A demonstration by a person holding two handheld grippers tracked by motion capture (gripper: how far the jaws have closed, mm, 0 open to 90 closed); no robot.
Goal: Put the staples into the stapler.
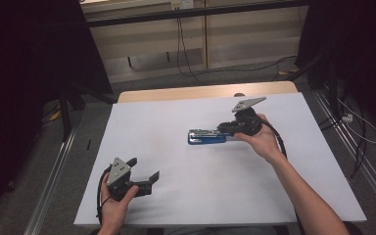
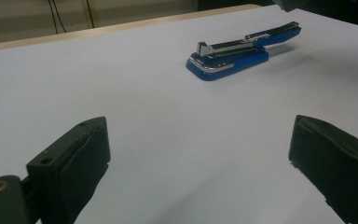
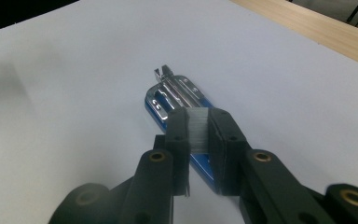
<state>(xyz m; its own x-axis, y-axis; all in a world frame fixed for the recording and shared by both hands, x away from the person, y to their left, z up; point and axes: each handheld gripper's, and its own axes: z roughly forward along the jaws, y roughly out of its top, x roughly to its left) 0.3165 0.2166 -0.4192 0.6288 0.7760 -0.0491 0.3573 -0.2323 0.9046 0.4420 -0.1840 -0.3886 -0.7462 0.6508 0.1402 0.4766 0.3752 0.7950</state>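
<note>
I clamped staples over the stapler.
My right gripper pinched a staple strip above the blue stapler; my left gripper gaped empty.

The stapler has a bright blue base and blue top, with silver metal along its magazine; in the right gripper view a clear strip of staples shows grey-white between black jaws; the right gripper is black with a pale grey three-cornered plate; the left gripper is black too, its plate grey, with brass-coloured pivots; the bench is covered plain white, unpatterned, with a light wood edge at its far side; the floor is dull grey.
</note>
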